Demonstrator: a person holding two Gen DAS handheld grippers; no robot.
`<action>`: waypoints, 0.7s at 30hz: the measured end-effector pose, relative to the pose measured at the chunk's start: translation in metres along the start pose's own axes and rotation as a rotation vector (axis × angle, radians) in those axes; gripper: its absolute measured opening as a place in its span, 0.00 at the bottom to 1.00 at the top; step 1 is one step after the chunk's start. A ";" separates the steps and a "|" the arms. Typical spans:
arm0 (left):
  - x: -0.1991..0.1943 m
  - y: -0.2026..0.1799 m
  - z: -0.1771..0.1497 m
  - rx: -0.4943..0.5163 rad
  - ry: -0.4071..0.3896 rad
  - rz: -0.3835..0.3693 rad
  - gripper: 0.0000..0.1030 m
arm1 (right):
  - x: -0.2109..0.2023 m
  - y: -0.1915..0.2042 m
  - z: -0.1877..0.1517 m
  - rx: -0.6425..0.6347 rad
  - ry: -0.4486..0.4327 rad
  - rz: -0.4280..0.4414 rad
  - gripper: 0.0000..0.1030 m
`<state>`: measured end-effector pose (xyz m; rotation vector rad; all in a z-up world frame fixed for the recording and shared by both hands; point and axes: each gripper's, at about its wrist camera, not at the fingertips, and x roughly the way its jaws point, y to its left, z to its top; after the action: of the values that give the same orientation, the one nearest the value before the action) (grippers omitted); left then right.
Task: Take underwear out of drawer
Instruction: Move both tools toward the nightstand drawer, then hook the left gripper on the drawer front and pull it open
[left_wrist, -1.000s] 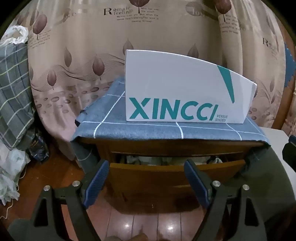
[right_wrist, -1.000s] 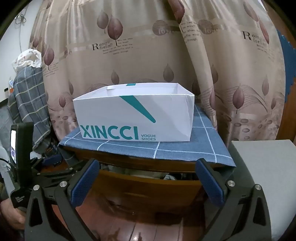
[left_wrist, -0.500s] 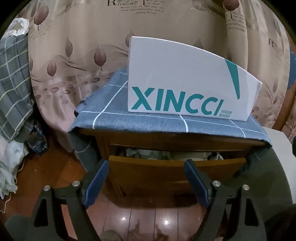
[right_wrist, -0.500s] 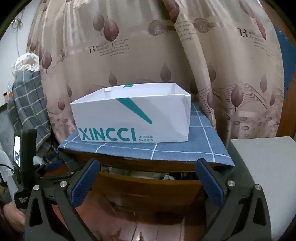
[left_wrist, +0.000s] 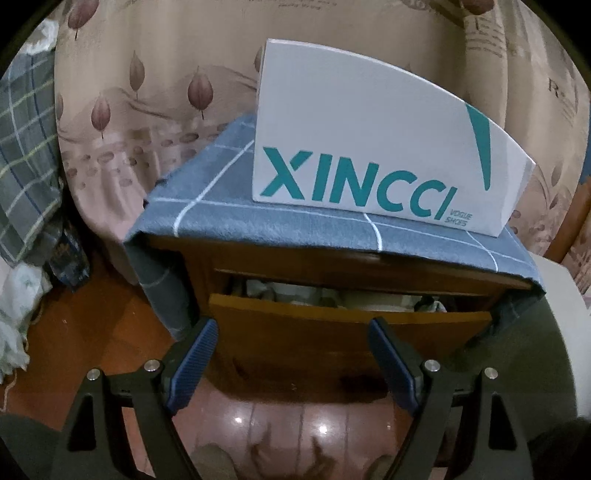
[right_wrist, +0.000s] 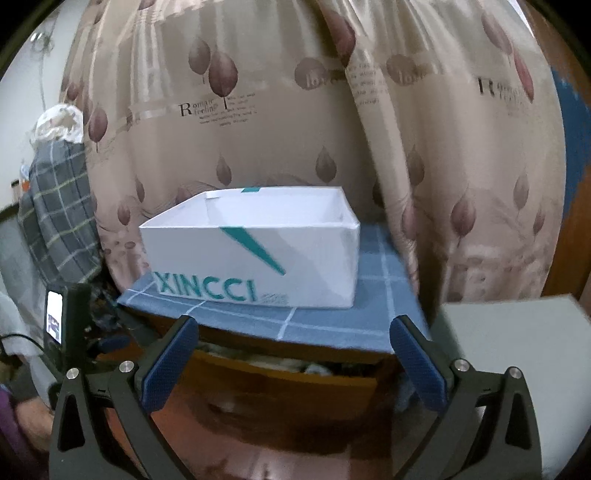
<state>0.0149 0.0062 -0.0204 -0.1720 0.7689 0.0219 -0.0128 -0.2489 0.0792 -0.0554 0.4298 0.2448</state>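
A wooden drawer (left_wrist: 332, 332) (right_wrist: 280, 384) of a small cabinet stands partly pulled out. Pale folded underwear (left_wrist: 295, 290) (right_wrist: 280, 363) shows in the gap above the drawer front; I cannot make out single pieces. My left gripper (left_wrist: 291, 354) hangs open in front of the drawer front, apart from it, with nothing between its blue pads. My right gripper (right_wrist: 295, 360) is open too, a little higher and to the right of the left one, in front of the drawer gap, with nothing held. The left gripper's body (right_wrist: 66, 325) shows at the left edge of the right wrist view.
A white open XINCCI shoe box (left_wrist: 369, 155) (right_wrist: 251, 251) sits on a blue checked cloth (left_wrist: 221, 210) (right_wrist: 332, 325) that covers the cabinet top. A leaf-print curtain (right_wrist: 295, 110) hangs behind. A grey block (right_wrist: 517, 350) stands at the right, checked bedding (left_wrist: 26, 166) at the left, glossy wooden floor (left_wrist: 277, 424) below.
The right wrist view has risen and now looks into the open box from above; the picture is blurred. The left wrist view has tilted and shifted a little toward the drawer.
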 end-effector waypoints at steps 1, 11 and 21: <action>0.001 -0.001 0.000 -0.006 0.003 -0.001 0.83 | 0.000 -0.002 0.001 -0.015 -0.001 -0.005 1.00; 0.023 -0.006 -0.003 -0.169 0.055 -0.055 0.83 | -0.010 -0.047 -0.004 0.038 -0.043 -0.056 1.00; 0.050 -0.009 -0.008 -0.299 0.093 -0.065 0.83 | -0.008 -0.036 -0.005 -0.034 -0.036 -0.052 1.00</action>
<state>0.0462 -0.0063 -0.0588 -0.4847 0.8505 0.0677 -0.0130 -0.2860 0.0782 -0.0955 0.3877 0.2019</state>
